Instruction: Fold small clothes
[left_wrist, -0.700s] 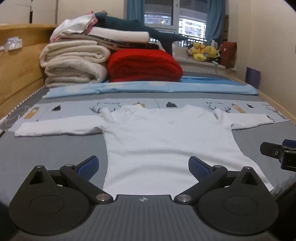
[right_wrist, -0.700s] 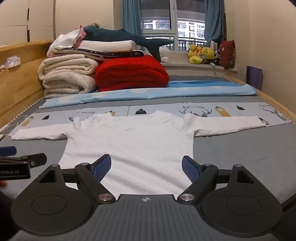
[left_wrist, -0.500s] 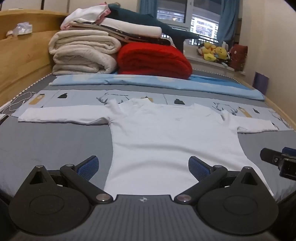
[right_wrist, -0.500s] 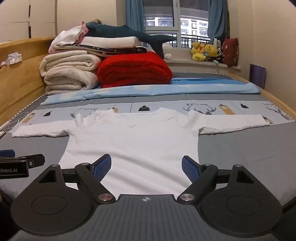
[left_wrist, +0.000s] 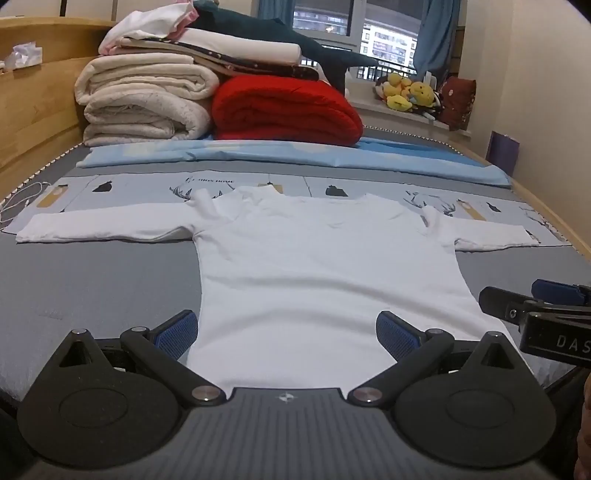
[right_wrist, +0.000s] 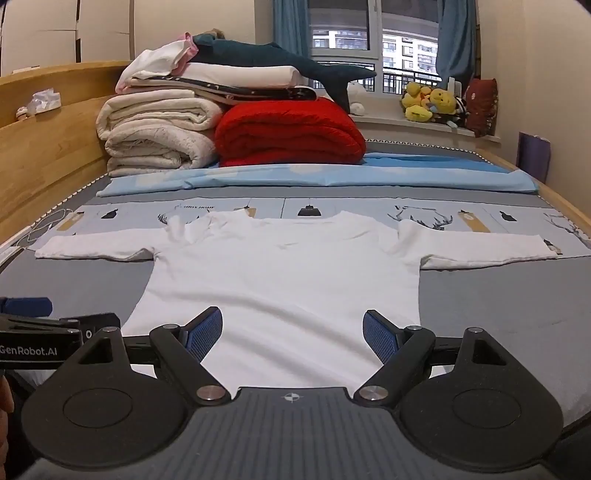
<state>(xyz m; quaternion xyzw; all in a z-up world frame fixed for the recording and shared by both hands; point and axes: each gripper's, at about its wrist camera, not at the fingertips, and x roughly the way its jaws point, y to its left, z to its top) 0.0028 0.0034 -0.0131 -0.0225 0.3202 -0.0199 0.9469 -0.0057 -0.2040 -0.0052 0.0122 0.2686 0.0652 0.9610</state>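
White shirt lies flat on the bed, grey sheet bare either side; left claw and right claw gape wide, holding nothing.

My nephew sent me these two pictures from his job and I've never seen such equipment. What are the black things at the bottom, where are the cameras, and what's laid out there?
No robot here: a person holds a two-finger gripper in each hand, each with a camera looking forward along its fingers. One picture comes from the left gripper, the other from the right gripper. The black discs and blue-padded fingers are the grippers' own parts. Both are open and hold nothing. Ahead, a white long-sleeved shirt lies flat on the bed, sleeves spread. Behind it are folded cream blankets and a red blanket.
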